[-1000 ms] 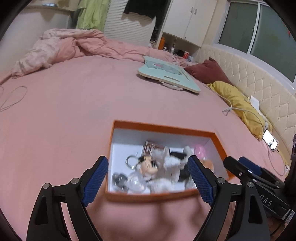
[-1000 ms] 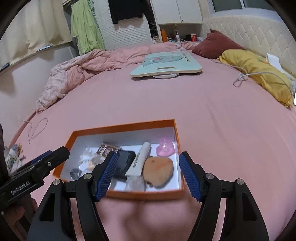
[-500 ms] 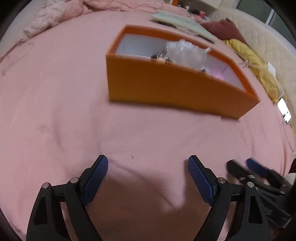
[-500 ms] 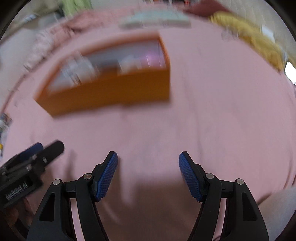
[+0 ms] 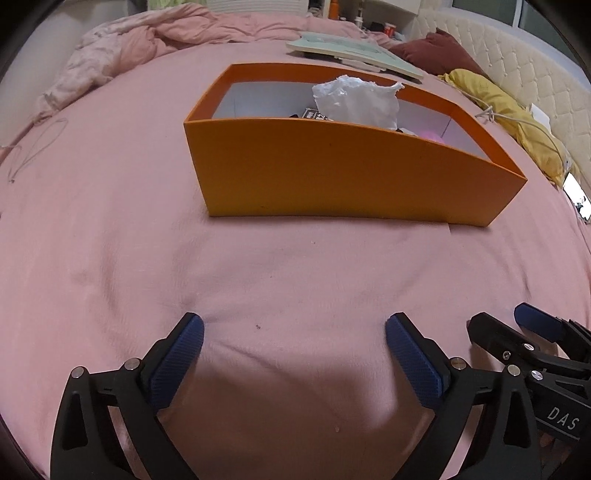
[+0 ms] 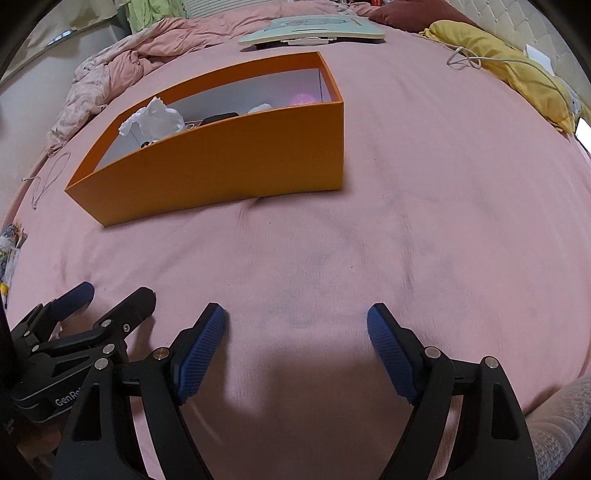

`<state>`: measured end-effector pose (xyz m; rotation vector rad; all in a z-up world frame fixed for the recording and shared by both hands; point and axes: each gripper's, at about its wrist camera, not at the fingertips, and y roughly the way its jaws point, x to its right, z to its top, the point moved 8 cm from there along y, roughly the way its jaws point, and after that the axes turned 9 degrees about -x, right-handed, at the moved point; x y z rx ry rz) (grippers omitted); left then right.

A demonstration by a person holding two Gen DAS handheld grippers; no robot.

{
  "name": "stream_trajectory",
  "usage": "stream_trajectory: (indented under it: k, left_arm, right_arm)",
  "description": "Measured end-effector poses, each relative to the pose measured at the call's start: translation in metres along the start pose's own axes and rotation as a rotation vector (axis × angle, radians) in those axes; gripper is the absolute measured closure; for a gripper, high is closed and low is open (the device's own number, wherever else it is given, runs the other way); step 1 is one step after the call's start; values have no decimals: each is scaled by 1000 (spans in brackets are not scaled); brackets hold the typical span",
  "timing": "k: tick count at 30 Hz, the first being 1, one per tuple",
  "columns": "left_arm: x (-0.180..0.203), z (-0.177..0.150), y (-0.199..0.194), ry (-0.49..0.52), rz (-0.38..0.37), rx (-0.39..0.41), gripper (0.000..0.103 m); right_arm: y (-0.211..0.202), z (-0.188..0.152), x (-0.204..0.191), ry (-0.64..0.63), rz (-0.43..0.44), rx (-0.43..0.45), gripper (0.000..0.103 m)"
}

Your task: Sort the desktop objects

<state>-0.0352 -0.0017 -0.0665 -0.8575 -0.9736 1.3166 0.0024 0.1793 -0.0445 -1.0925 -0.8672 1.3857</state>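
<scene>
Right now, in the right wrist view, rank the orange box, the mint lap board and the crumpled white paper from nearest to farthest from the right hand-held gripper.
From the right hand-held gripper:
1. Orange box, ahead, slightly left.
2. Crumpled white paper, inside the box's left end.
3. Mint lap board, beyond the box, at the far end of the bed.

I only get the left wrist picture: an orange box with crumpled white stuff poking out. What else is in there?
Observer: The right wrist view looks in from the other side. A flat black object lies in the orange box, next to the crumpled white paper.
Operator: And that second tool at my right edge, is it carrying anything?
Observer: No. The right gripper is open, with only the pink bedsheet between its pads.
Operator: Is there anything further left than I can see?
Observer: A colourful patterned item shows at the frame's left edge, by the edge of the bed. Too little of it shows to name it.
</scene>
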Motion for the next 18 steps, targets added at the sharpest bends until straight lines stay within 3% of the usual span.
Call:
stream_trajectory:
  k: [18]
  left_arm:
    - [2,0,2,-7,22,22,1]
  right_arm:
    - [-3,0,0,9,12,4,22]
